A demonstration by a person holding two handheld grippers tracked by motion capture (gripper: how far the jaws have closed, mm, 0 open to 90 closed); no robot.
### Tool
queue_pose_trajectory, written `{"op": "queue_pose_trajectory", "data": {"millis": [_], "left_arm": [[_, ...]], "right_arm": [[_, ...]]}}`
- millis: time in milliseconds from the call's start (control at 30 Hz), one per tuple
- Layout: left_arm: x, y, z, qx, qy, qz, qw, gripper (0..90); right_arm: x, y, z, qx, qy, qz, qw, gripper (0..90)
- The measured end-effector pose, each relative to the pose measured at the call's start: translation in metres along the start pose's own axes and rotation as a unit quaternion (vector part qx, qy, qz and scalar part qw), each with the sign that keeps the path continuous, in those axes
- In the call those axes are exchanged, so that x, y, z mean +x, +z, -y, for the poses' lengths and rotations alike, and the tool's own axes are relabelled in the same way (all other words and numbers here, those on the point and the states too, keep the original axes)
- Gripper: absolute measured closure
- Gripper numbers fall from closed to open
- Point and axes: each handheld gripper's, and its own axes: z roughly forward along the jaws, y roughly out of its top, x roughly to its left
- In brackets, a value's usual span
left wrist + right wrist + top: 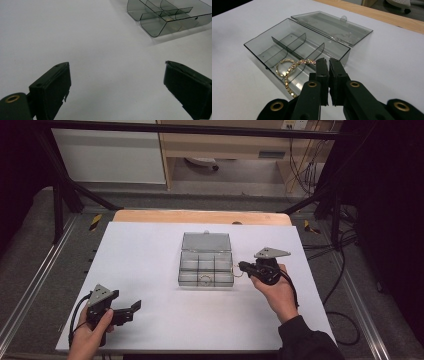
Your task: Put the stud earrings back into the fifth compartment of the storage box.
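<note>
Right gripper (328,65) has its jaws pinched tight on a gold bracelet (291,75), a beaded chain that curves away from the tips and droops down over the near wall of the clear box (262,45). A second gold ring (281,67) lies inside the box, in a front compartment next to the dangling chain. In the high view that gripper (243,266) hangs just off the box's right side, chain trailing from its tip. The box (206,265) sits mid-tabletop, dividers splitting it into compartments, its lid (332,25) thrown back flat on the far side. Over at the near left corner of the white tabletop (150,250), the left gripper (134,307) waits well apart from the box, jaws spread wide with nothing between them.
</note>
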Motion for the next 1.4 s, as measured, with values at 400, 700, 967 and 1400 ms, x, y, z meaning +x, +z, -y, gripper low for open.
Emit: {"op": "queue_pose_trajectory", "data": {"millis": [400,700,967,1400], "left_arm": [[0.000,0.000,0.000,0.000,0.000,0.000,1.0000,7.8],[0.000,0.000,0.000,0.000,0.000,0.000,1.0000,7.9],[0.000,0.000,0.000,-0.002,-0.003,-0.001,1.0000,7.9],[0.001,-0.001,0.000,-0.003,-0.004,-0.002,1.0000,7.6]], "right_arm": [[0.010,0.016,-0.020,-0.002,-0.011,-0.006,0.9999,86.9],[0.020,0.033,-0.029,-0.004,-0.013,-0.014,0.9998,86.9],[0.031,0.048,-0.039,0.004,-0.028,-0.019,0.9994,86.8],[0.046,0.064,-0.043,0.023,-0.052,-0.023,0.9981,86.8]]}}
